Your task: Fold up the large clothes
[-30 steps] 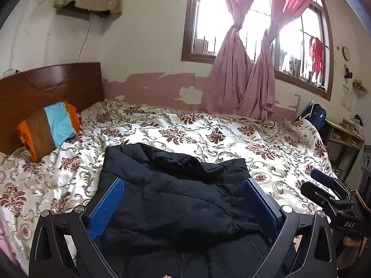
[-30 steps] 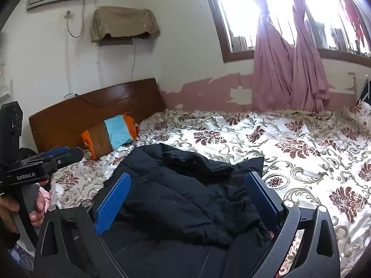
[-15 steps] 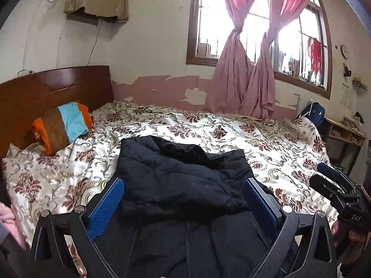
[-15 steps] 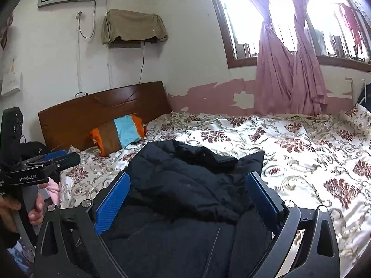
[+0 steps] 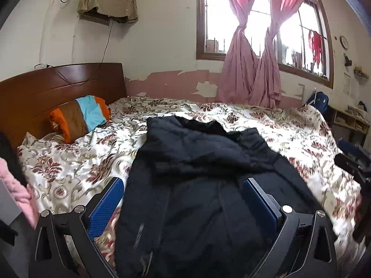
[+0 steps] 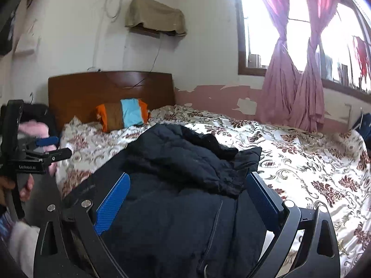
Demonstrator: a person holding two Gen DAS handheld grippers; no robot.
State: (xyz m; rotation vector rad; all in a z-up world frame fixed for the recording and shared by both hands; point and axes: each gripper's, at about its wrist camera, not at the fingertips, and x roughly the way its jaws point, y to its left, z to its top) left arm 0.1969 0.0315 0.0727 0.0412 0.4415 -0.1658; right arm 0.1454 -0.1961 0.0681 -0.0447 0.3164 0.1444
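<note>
A large black puffy jacket (image 5: 204,162) lies on the floral bedspread (image 5: 296,129), its upper part bunched and folded over the body and its lower part reaching the near bed edge. My left gripper (image 5: 184,205) hovers over the lower half, open, with its blue pads (image 5: 106,206) wide apart and nothing between them. In the right wrist view the jacket (image 6: 185,162) fills the centre, and my right gripper (image 6: 187,202) is also open and holds nothing. The left gripper (image 6: 49,148) shows at the left edge of that view, held in a hand, fingers apart. The right gripper (image 5: 352,159) is blurred at the right edge.
A striped orange, brown and blue pillow (image 5: 78,118) leans against the wooden headboard (image 5: 58,85). Pink fabric (image 5: 14,185) lies off the bed's left side. A low shelf (image 5: 350,122) and a blue bag stand to the right, under a window with pink curtains (image 5: 250,78).
Both grippers have drawn back toward the near bed edge, so more of the jacket's lower body shows. They stay open. The jacket itself looks unmoved.
</note>
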